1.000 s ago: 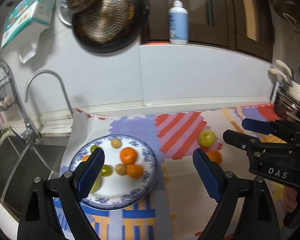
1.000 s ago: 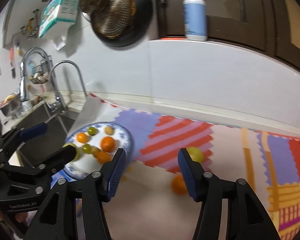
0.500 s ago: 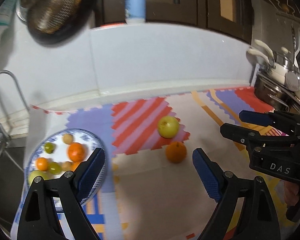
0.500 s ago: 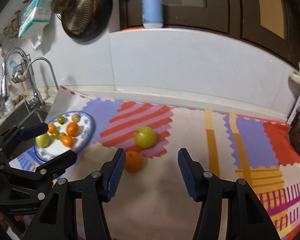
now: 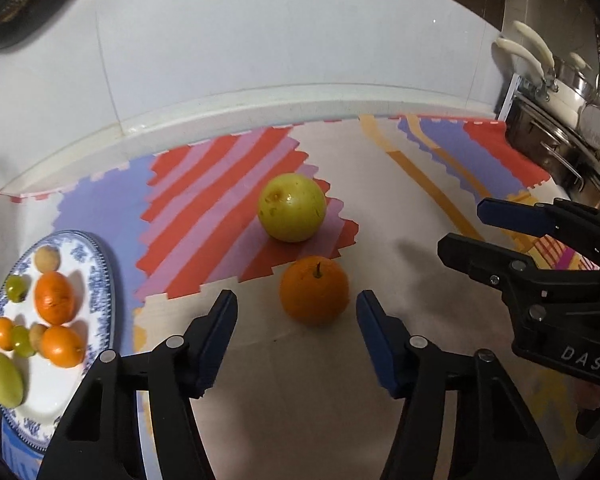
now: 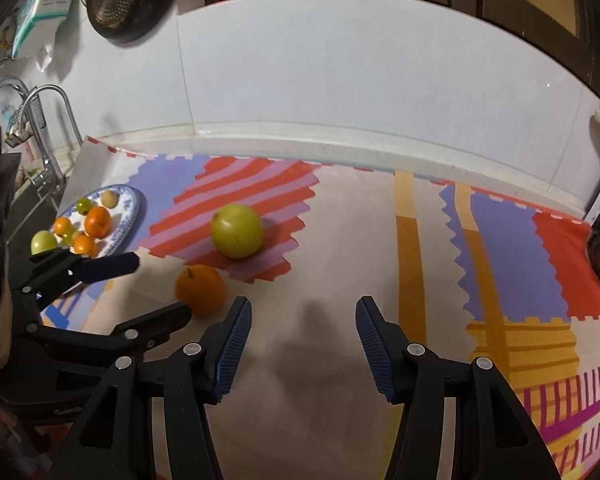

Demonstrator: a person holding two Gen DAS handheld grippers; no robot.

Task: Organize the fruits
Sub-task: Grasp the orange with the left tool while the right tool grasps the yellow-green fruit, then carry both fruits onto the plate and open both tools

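Left gripper (image 5: 296,316) closing, orange (image 5: 314,290) just ahead between the jaws, untouched, lined up for pickup. Right gripper (image 6: 302,330) part open, empty. Apple (image 5: 292,207) mid-worktop; plate (image 5: 102,280) at left edge, likely destination.

Right gripper (image 6: 300,340) open over mat (image 6: 340,280); orange (image 6: 200,290) & green apple (image 6: 237,231) near mat's left edge

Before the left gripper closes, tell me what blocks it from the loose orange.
Nothing visible: the left gripper, jaws closing, faces the orange across bare mat. The green apple lies behind the orange.
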